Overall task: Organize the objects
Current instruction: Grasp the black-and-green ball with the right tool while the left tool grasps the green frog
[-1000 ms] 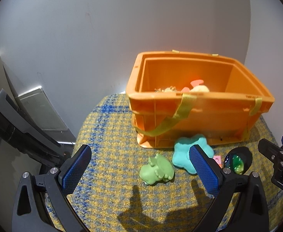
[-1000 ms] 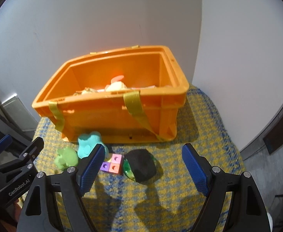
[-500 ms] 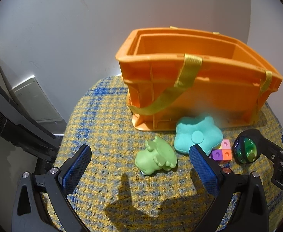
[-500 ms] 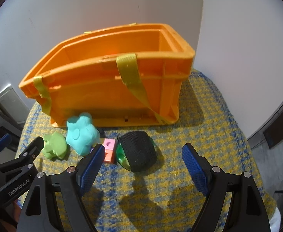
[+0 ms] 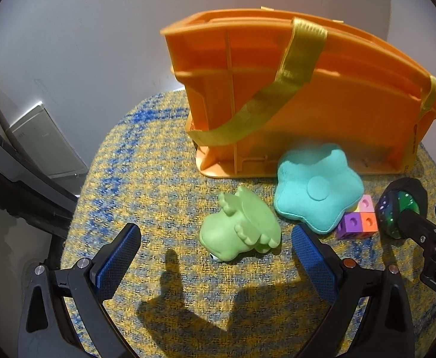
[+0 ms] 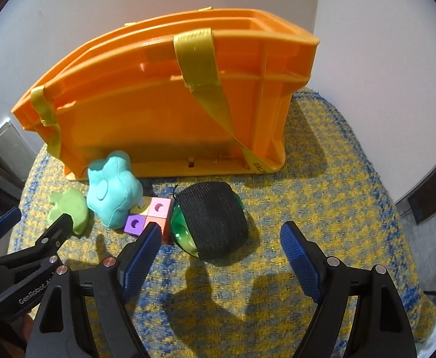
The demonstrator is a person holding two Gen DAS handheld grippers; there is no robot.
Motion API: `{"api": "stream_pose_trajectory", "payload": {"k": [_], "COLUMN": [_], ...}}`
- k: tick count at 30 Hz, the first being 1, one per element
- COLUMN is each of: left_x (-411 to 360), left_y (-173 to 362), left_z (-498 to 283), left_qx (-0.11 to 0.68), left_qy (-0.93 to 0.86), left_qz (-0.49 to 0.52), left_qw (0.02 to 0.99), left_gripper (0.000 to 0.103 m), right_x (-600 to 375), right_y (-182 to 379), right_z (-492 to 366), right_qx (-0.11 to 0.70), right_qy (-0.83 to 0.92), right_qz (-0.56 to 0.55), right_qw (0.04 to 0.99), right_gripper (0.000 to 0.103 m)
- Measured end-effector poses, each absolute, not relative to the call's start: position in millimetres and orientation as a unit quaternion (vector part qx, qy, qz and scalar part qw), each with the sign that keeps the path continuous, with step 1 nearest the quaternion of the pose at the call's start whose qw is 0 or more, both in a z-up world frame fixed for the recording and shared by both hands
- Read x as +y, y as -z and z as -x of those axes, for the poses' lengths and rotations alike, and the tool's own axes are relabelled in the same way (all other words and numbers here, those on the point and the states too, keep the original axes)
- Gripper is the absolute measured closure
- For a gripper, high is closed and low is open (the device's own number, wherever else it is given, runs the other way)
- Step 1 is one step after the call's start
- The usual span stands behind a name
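1. 4 loose toys lie in a row along the front wall of the crate, on the woven cloth: 1 frog, 1 star, 1 block cluster, 1 ball.
2. The frog lies on its side, long axis slanting, head toward the left gripper. The star leans tilted against the crate and over the blocks. The ball touches the blocks, its black band facing the right gripper.
3. 1 crate, long axis running left to right, with 2 yellow straps on its front.
4. Both grippers are spread wide, holding nothing; the left frames the frog, the right frames the ball.
5. Compared with 1 s ago, both cameras sit lower and nearer: the crate's inside is now hidden.
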State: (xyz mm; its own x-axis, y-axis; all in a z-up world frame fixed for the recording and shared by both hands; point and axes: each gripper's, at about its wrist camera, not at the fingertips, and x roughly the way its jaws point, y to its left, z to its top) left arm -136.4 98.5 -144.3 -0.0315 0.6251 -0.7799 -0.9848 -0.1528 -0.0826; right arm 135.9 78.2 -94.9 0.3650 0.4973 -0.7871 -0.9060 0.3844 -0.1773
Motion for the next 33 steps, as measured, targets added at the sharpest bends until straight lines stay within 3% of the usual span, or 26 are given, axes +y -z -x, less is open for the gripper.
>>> {"api": "stream_pose_trajectory", "payload": {"k": [12,17,21,33], "left_x": [111.8,115.2,116.1,108.0], "left_y": [167.6,171.9,172.1,158.6], "left_z": [133.5,133.1,125.0,122.3], "left_qx": [0.259,0.259,0.269,0.262], "left_qy": [-0.652,-0.642,-0.634,-0.641], "left_qz": [0.381,0.388,0.381,0.369], "left_qw": [0.603,0.608,0.617,0.62], "left_gripper": [0.002,0.018,0.039,0.04], "right_x": [90.2,93.2,94.8,86.3], "right_y": [108.4,111.9,115.1,104.1], "right_z": [-142.6,-144.6,-145.9,-148.4], "right_qx": [0.333,0.34,0.348,0.339], "right_qy": [-0.459,-0.474,-0.479,-0.489], "right_qz": [0.316,0.312,0.314,0.31], "right_qw": [0.761,0.75,0.742,0.742], "right_gripper": [0.022,0.026,0.041,0.043]}}
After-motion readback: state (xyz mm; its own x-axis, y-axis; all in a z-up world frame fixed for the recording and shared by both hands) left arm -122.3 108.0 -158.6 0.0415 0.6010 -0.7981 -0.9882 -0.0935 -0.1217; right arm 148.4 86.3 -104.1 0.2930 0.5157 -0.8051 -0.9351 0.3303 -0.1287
